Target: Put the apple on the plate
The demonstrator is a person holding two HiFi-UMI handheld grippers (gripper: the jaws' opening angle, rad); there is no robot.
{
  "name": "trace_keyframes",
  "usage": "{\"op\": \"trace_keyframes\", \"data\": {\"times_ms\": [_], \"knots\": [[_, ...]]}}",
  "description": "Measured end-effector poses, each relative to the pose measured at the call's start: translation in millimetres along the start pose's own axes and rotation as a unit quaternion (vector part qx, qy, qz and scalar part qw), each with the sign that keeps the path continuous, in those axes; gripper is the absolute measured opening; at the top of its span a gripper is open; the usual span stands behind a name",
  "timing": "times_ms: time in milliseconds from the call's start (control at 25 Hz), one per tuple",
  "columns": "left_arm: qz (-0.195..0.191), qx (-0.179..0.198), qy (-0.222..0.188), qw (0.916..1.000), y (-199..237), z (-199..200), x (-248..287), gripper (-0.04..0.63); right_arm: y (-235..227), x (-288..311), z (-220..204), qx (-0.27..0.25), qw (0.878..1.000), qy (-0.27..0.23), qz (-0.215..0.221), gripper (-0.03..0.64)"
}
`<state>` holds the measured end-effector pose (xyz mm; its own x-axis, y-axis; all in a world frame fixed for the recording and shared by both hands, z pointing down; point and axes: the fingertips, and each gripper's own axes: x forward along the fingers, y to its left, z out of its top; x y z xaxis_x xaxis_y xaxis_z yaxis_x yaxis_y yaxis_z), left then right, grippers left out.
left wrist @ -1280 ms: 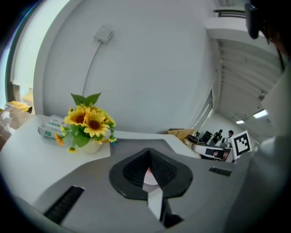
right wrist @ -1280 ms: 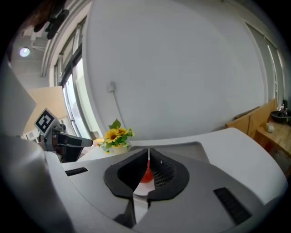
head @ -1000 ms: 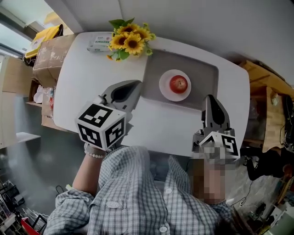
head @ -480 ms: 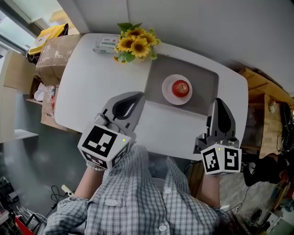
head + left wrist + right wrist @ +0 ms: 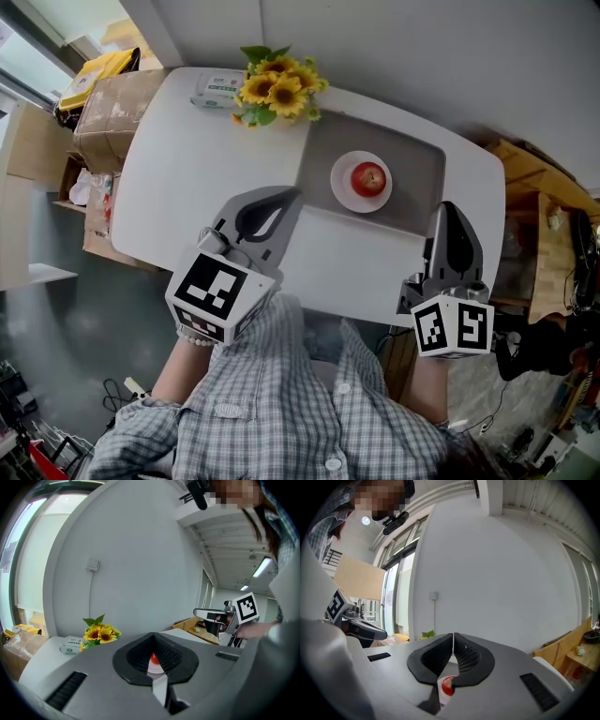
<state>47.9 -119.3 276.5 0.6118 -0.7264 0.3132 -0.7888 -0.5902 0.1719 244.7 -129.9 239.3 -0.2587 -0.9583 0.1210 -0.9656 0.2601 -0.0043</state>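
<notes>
The red apple (image 5: 367, 177) sat on the round white plate (image 5: 339, 189), far across the white table (image 5: 187, 159). With the job apparently finished, the left gripper (image 5: 279, 197) and right gripper (image 5: 448, 212) hung near the person, jaws pressed together and empty.

In both gripper views, closed jaws hide most of the apple (image 5: 153, 658) and plate (image 5: 155, 668).

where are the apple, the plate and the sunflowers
apple (image 5: 368, 178), head view, middle of its red skin
plate (image 5: 339, 187), head view, bare white rim left of the apple
sunflowers (image 5: 274, 92), head view, a yellow bloom in the bunch
</notes>
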Motion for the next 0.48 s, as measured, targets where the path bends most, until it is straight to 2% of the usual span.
{"op": "trace_keyframes", "data": {"times_ms": [480], "knots": [[0.001,-0.001,0.008,1.0,3.0,-7.5,1.2,0.009,-2.5,0.6,-10.4,0.006,1.0,0.007,-0.003,0.026]]}}
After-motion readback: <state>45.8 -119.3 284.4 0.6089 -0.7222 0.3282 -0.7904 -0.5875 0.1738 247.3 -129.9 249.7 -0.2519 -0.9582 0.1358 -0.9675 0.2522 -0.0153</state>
